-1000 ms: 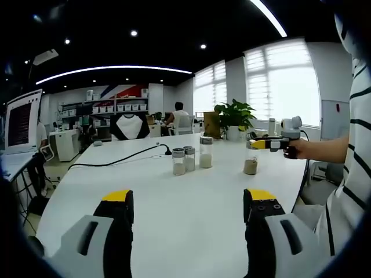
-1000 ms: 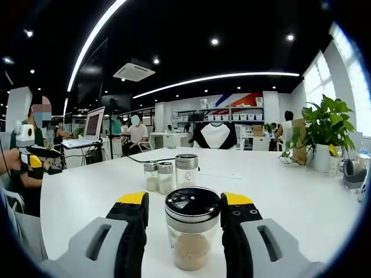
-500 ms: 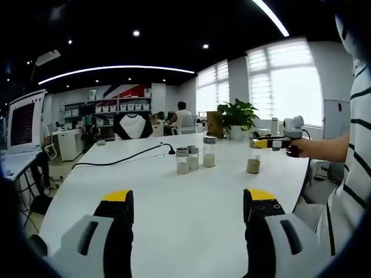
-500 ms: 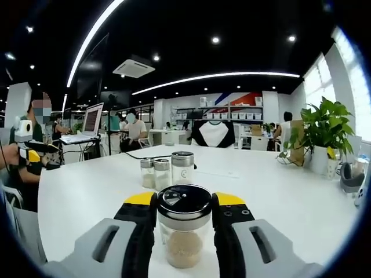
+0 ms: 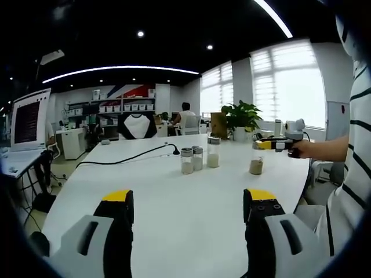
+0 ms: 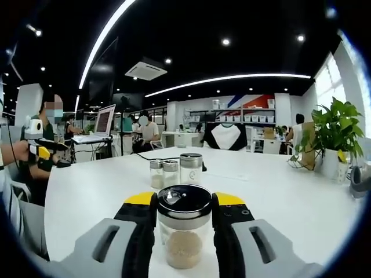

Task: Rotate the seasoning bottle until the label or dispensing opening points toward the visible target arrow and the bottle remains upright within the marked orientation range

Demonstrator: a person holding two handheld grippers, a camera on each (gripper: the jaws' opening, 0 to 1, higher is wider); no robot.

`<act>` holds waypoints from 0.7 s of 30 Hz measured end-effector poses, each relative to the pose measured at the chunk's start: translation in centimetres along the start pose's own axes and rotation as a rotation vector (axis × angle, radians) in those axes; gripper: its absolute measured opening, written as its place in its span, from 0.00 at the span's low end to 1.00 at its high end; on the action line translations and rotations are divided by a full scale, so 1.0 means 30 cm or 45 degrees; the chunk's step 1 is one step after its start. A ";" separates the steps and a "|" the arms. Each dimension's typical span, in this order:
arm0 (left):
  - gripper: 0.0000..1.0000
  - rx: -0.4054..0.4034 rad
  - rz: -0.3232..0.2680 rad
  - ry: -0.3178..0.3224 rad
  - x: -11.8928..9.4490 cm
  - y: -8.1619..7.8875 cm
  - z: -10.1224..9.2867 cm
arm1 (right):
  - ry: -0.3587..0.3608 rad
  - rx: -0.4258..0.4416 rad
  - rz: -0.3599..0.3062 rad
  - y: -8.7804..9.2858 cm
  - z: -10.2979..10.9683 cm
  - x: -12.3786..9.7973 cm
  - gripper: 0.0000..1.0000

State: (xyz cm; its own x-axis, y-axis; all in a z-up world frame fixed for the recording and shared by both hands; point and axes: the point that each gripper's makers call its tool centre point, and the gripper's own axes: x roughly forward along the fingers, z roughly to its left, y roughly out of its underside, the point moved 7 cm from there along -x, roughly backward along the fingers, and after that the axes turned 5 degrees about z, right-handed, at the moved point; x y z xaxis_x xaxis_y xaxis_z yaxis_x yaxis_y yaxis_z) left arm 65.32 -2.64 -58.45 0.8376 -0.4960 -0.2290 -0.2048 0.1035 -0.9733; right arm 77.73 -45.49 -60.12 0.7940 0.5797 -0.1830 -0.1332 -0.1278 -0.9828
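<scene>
Between the two jaws of our right gripper (image 6: 184, 204) sits the seasoning bottle (image 6: 184, 231), clamped at the black-and-chrome cap, with its glass body and pale granules hanging below. From the left gripper view we see the same bottle (image 5: 255, 166) standing upright on the white counter (image 5: 174, 197), near the counter's right edge, with the right gripper (image 5: 264, 145) closed on its top. Our left gripper (image 5: 188, 200) hovers wide open over the bare near part of the counter, holding nothing.

We judge the turn itself to be the step in hand. To do it well, we should twist about the bottle's own vertical axis, keeping the base flat on the counter so it does not tip. The hold is on the cap alone, so a slow wrist roll is safer; a loose lid could spin without the glass. We cannot make out any target arrow or marked range, nor a label, so the dispensing holes on the cap (image 6: 184, 198) are our best reference.

Farther toward the middle of the counter stand three more shakers (image 6: 175, 171) close together, well apart from ours. Beyond them, a black cable (image 5: 124, 160) trails across the counter, and a potted plant (image 6: 329, 136) stands at the far right edge.
</scene>
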 end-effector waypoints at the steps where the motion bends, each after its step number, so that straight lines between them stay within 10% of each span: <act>1: 0.82 0.005 0.001 0.004 0.002 -0.002 -0.001 | -0.019 -0.003 -0.001 0.001 -0.004 0.002 0.36; 21: 0.81 0.014 0.026 0.002 0.002 0.010 -0.006 | -0.246 -0.007 -0.022 0.008 -0.026 0.004 0.36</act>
State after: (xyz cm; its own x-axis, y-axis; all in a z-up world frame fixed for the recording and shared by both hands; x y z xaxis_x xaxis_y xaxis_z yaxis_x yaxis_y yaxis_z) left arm 65.22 -2.79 -58.74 0.8326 -0.4950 -0.2486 -0.2160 0.1231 -0.9686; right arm 78.25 -46.09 -60.35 0.6672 0.7257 -0.1679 -0.1170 -0.1205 -0.9858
